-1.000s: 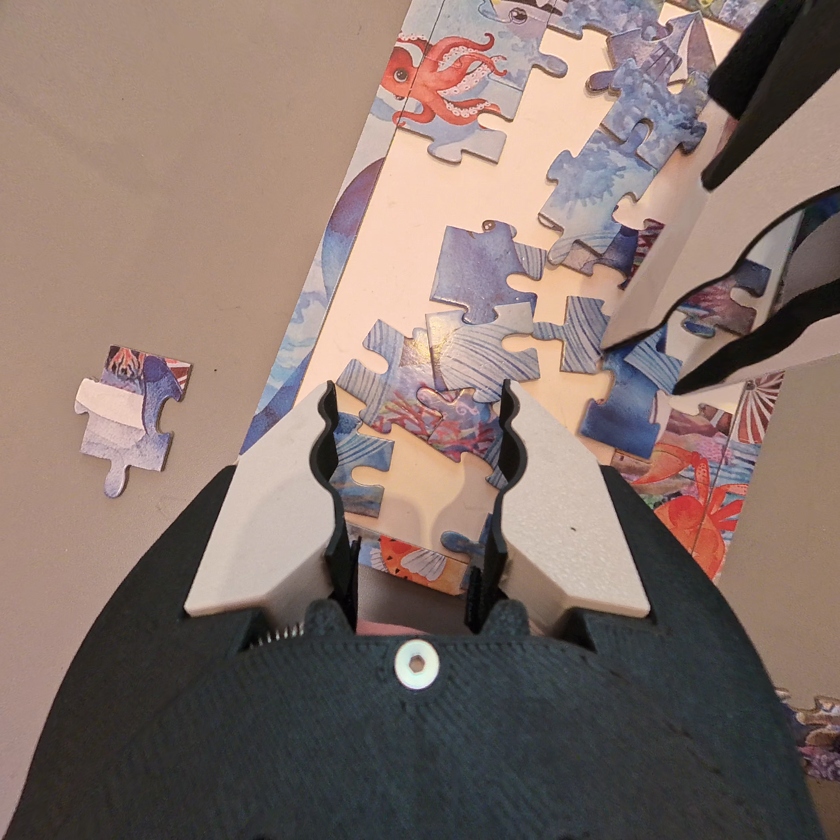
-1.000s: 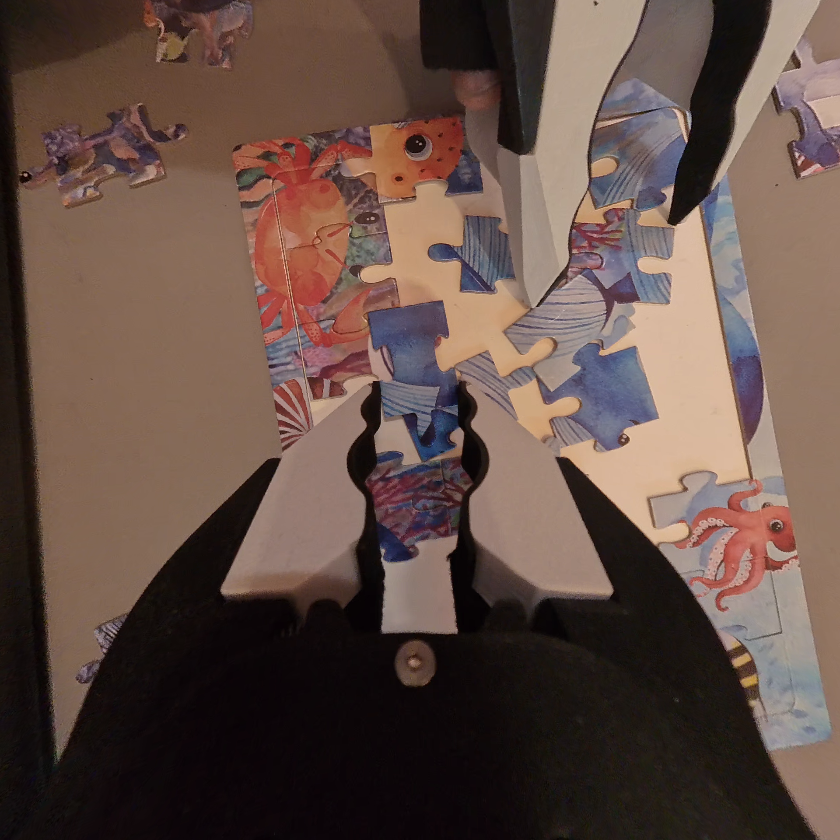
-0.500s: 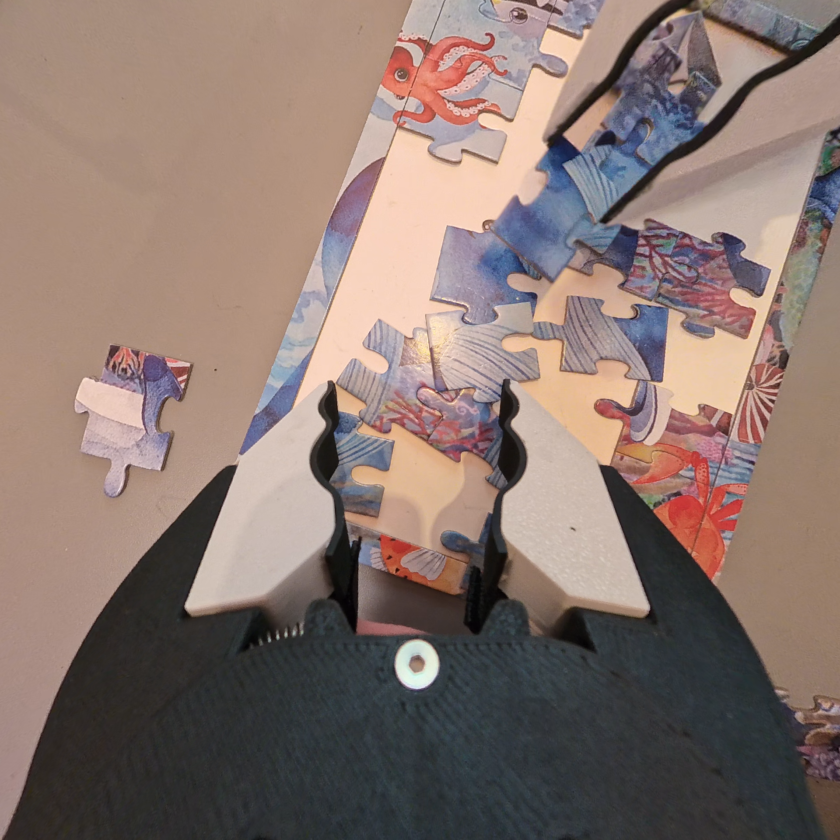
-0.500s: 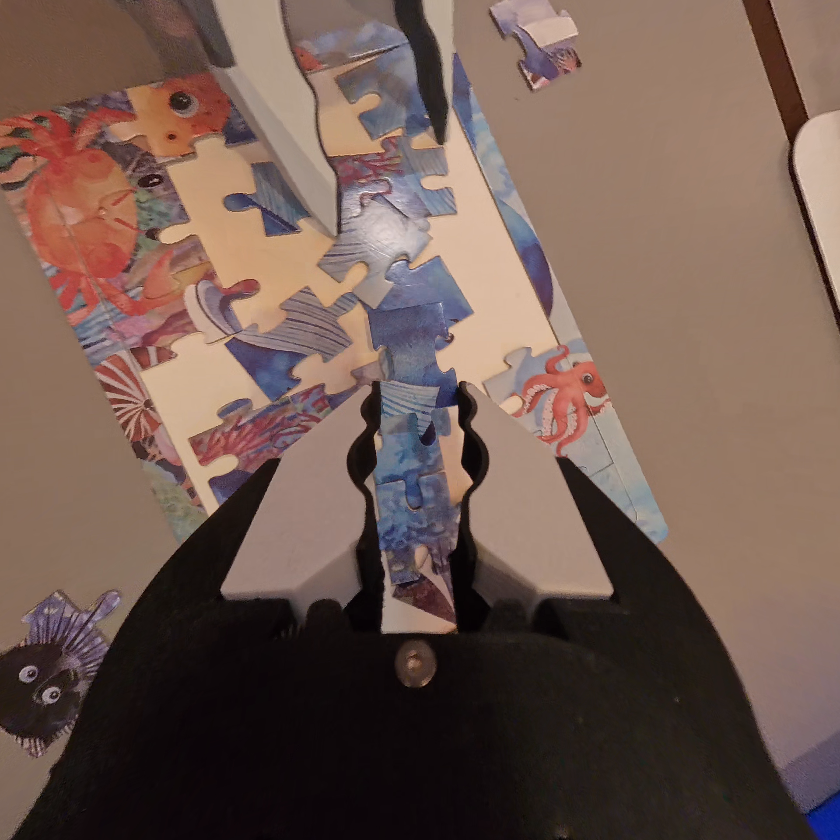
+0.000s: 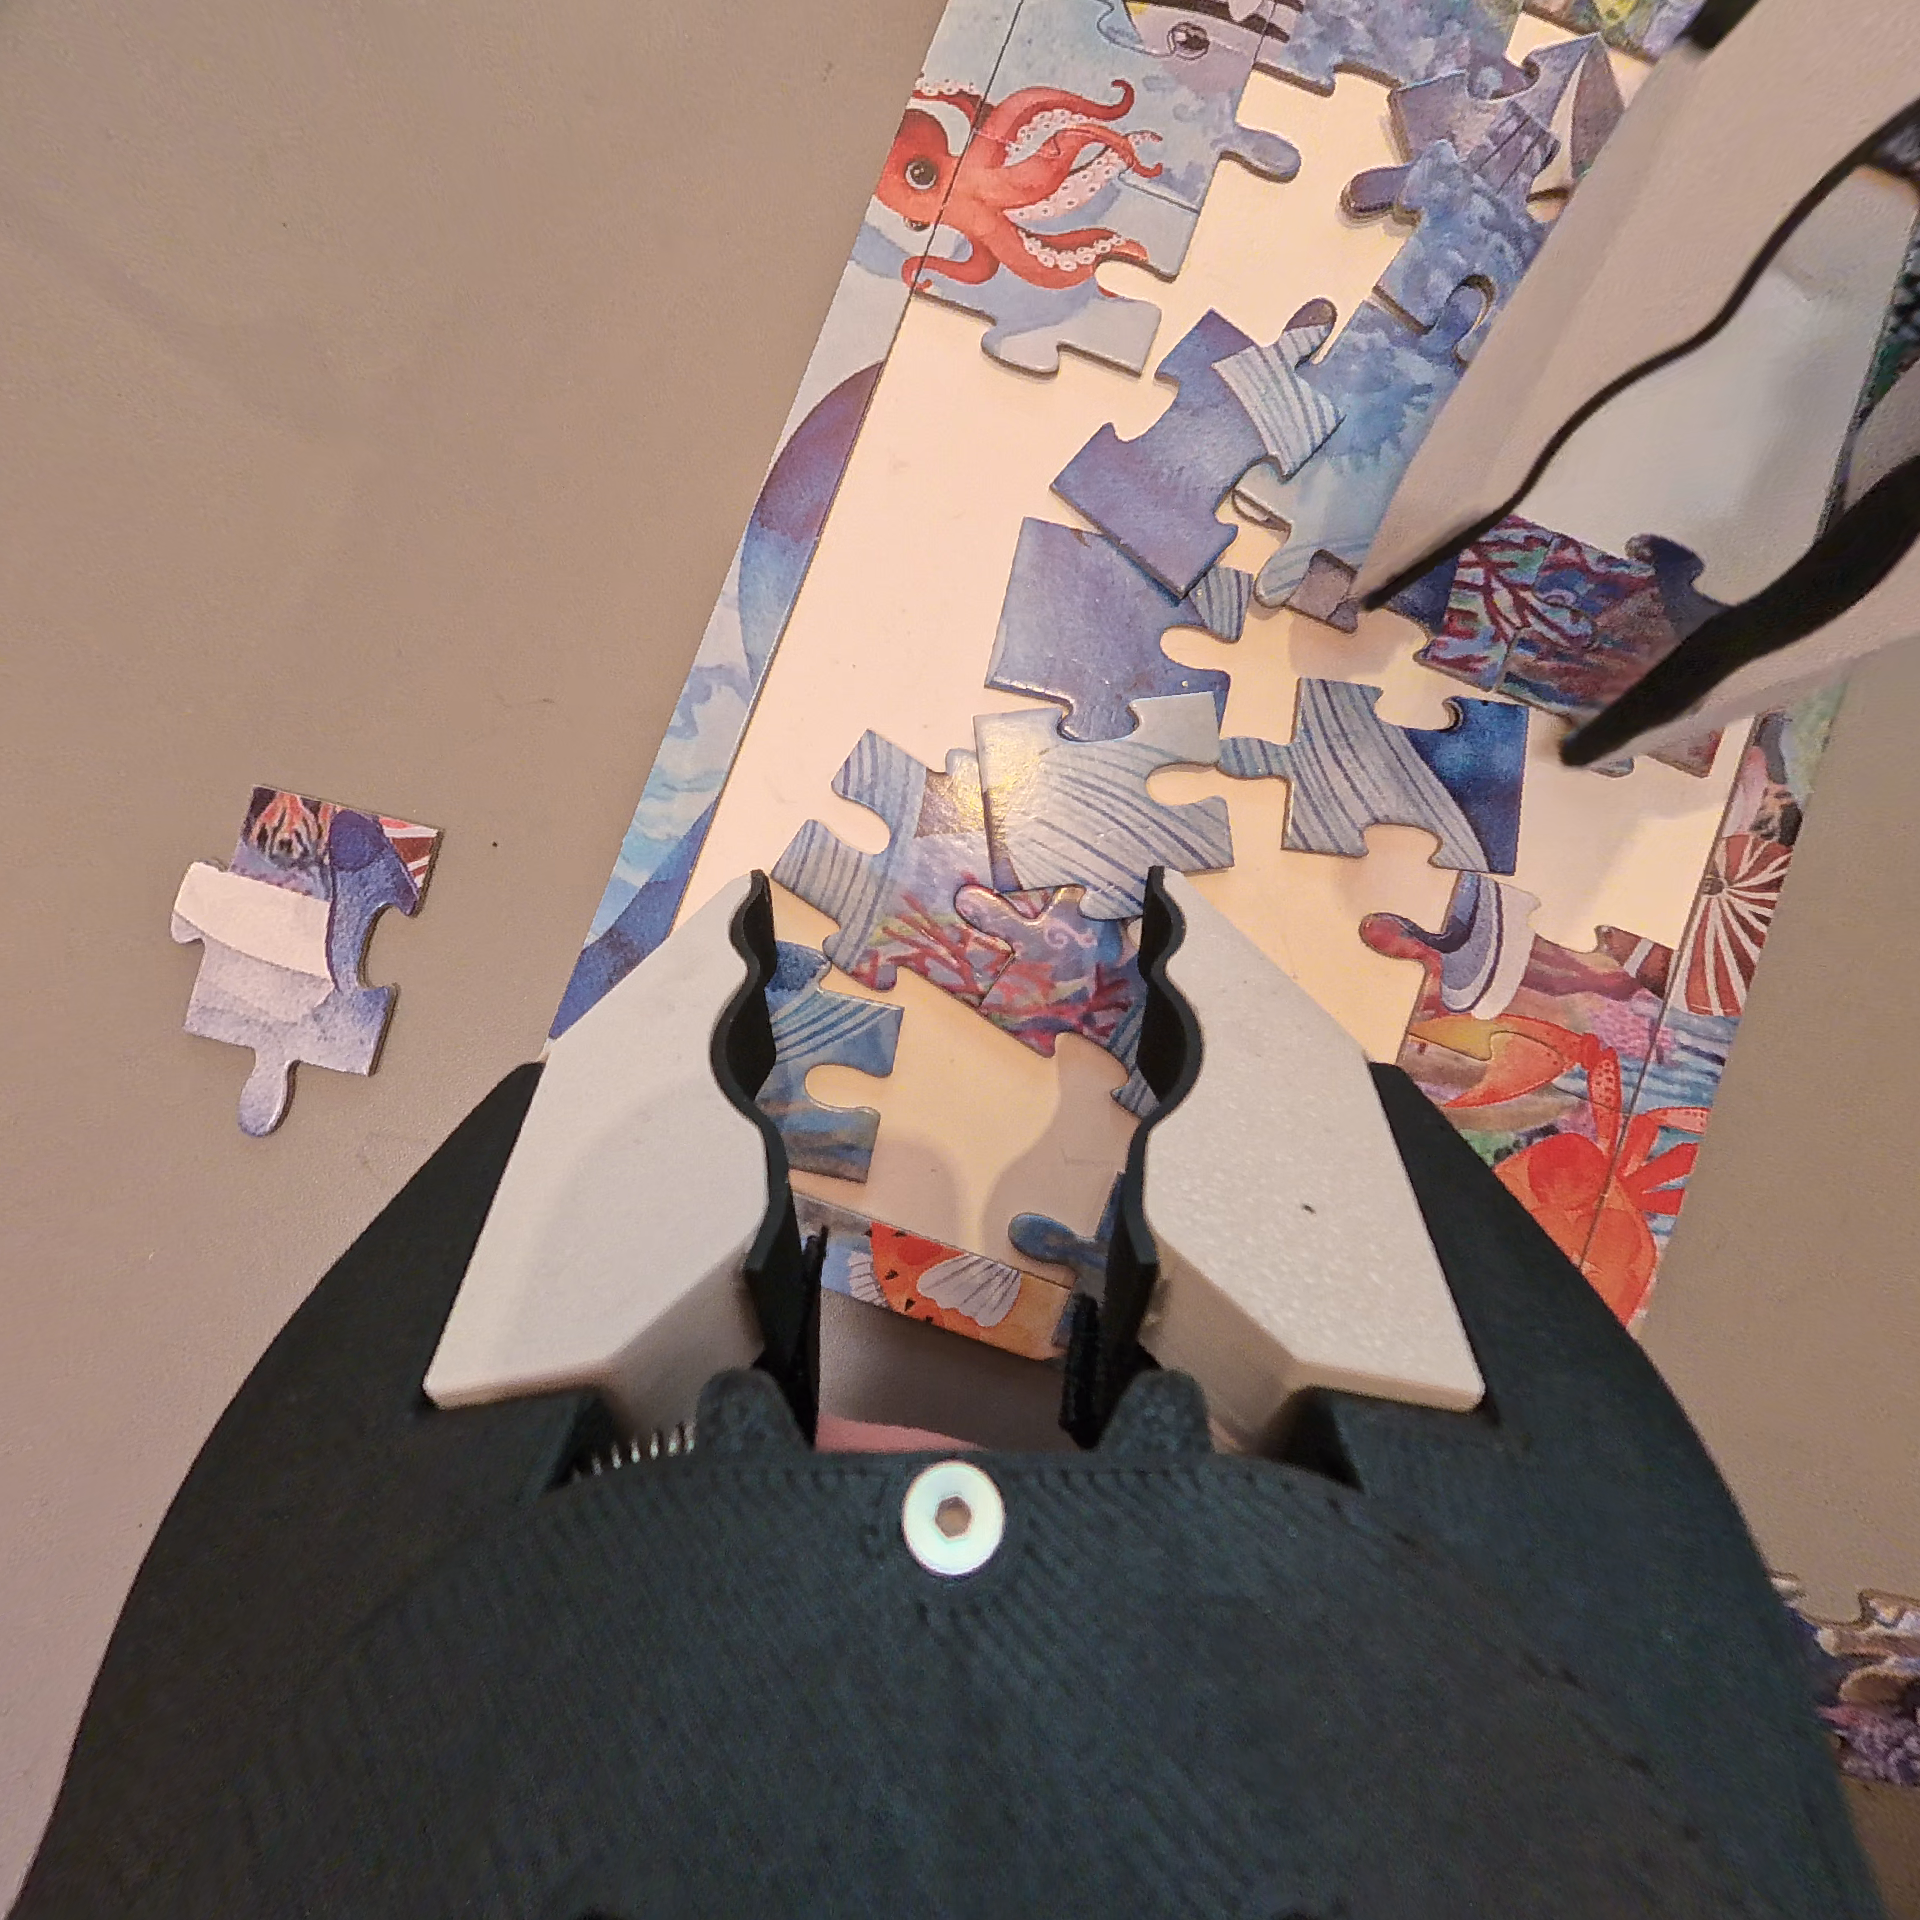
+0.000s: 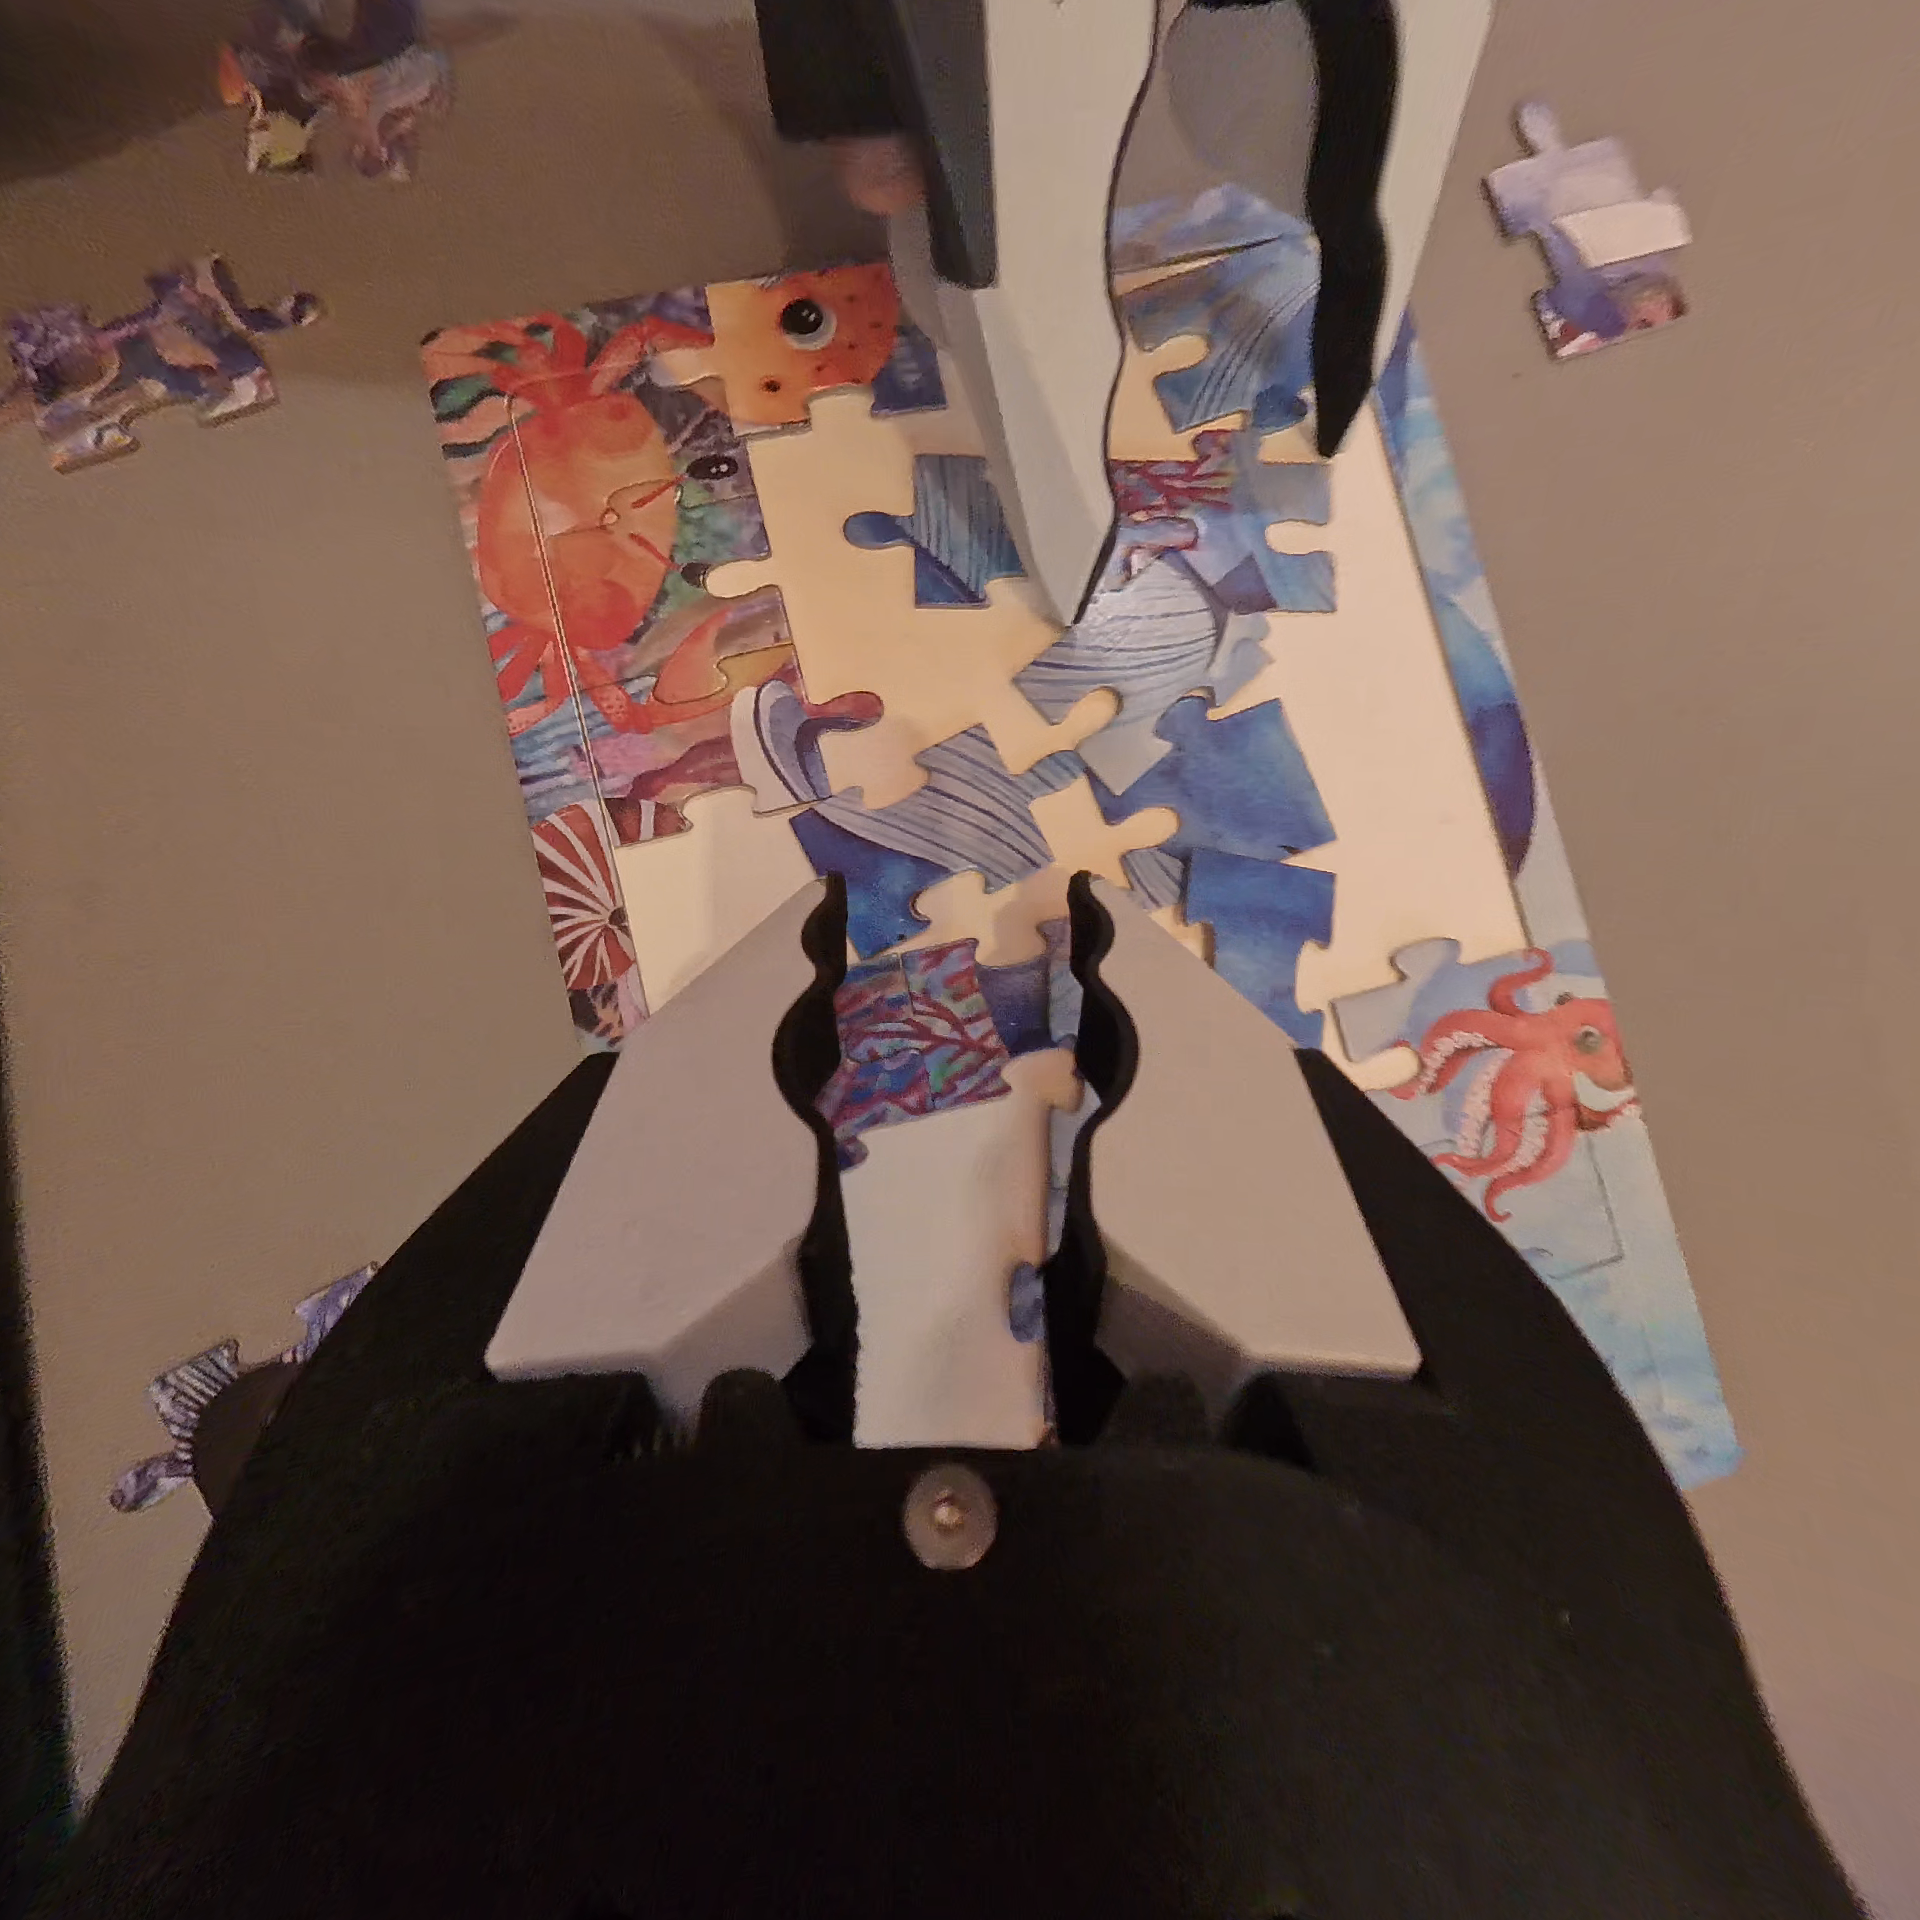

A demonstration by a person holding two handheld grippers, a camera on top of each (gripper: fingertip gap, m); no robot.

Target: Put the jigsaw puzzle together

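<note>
The puzzle tray (image 5: pixel 935 520) lies on a tan table, with the octopus (image 5: pixel 1018 177) and crab (image 5: pixel 1590 1143) parts fitted at its ends. Loose blue and striped pieces lie on its bare middle. One dark blue piece (image 5: pixel 1174 457) rests tilted on another (image 5: pixel 1101 644). My left gripper (image 5: pixel 951 894) is open and empty above a striped piece (image 5: pixel 1101 821). My right gripper (image 6: pixel 956 899) is open over a coral piece (image 6: pixel 914 1029). It also shows in the left wrist view (image 5: pixel 1475 675), and the left gripper (image 6: pixel 1205 530) shows in the right wrist view.
A loose piece (image 5: pixel 301 945) lies on the table left of the tray, also in the right wrist view (image 6: pixel 1590 249). More loose pieces (image 6: pixel 145 364) (image 6: pixel 322 104) (image 6: pixel 208 1392) lie on the other side. A dark edge runs along the far left of the right wrist view.
My right gripper swung to the tray's far end and back over the coral piece. The dark blue piece from near the crab now lies tilted mid-tray. My left gripper has not moved.
</note>
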